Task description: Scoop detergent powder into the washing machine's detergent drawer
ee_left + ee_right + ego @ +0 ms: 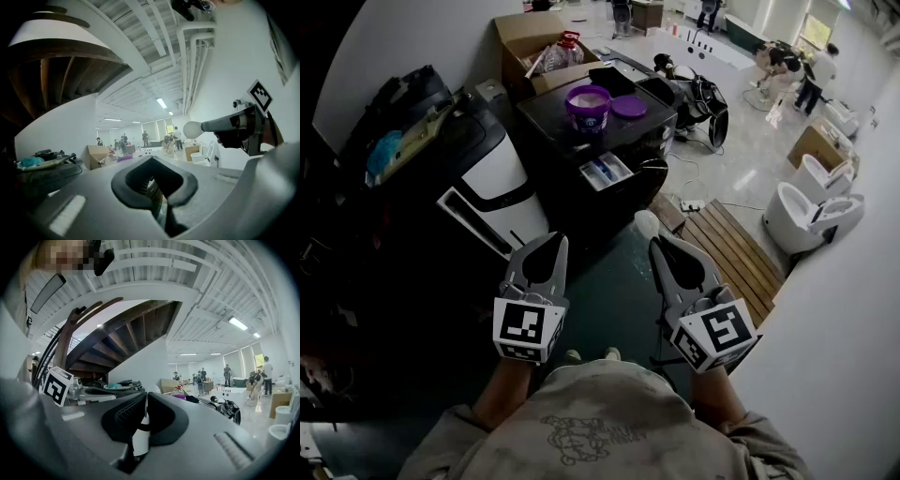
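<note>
A black washing machine stands ahead of me with its detergent drawer pulled open at the front. An open purple detergent tub sits on top, its lid beside it. My right gripper is shut on a white scoop, held low in front of the machine; the scoop's handle shows between the jaws. From the left gripper view the scoop's round bowl sticks out of the right gripper. My left gripper hangs beside it, shut and holding nothing.
A black and white appliance stands to the left of the washing machine. An open cardboard box with bottles sits behind it. A wooden pallet and white toilets lie to the right. People stand far off in the hall.
</note>
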Demonstrator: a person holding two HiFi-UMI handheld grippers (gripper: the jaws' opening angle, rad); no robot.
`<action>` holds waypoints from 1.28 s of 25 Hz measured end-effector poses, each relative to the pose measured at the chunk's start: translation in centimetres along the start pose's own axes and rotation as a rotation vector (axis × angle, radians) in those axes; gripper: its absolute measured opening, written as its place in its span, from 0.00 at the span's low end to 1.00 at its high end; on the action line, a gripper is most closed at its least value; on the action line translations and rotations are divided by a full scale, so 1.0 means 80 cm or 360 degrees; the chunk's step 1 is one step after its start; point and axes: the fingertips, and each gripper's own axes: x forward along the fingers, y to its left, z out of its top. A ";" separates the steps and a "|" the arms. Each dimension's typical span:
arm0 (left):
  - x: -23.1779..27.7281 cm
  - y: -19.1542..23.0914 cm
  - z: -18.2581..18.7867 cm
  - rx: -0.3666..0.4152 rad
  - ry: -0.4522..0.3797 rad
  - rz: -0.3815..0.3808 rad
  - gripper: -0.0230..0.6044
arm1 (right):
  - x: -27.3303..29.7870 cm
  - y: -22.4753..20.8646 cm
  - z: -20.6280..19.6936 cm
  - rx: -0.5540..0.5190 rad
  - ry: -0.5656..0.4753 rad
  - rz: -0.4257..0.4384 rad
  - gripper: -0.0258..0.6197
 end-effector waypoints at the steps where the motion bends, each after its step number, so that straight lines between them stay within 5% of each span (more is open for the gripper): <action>1: 0.000 0.001 0.002 0.0005 -0.0004 0.0002 0.04 | 0.000 -0.001 0.001 0.0005 -0.0006 -0.0005 0.09; 26: 0.008 -0.005 0.009 0.0128 0.0034 0.0031 0.04 | -0.009 -0.024 -0.002 0.0100 -0.0046 -0.0005 0.10; 32: 0.010 0.006 0.010 0.0073 0.0004 0.0058 0.04 | 0.001 -0.029 -0.004 0.0097 -0.0036 -0.0004 0.10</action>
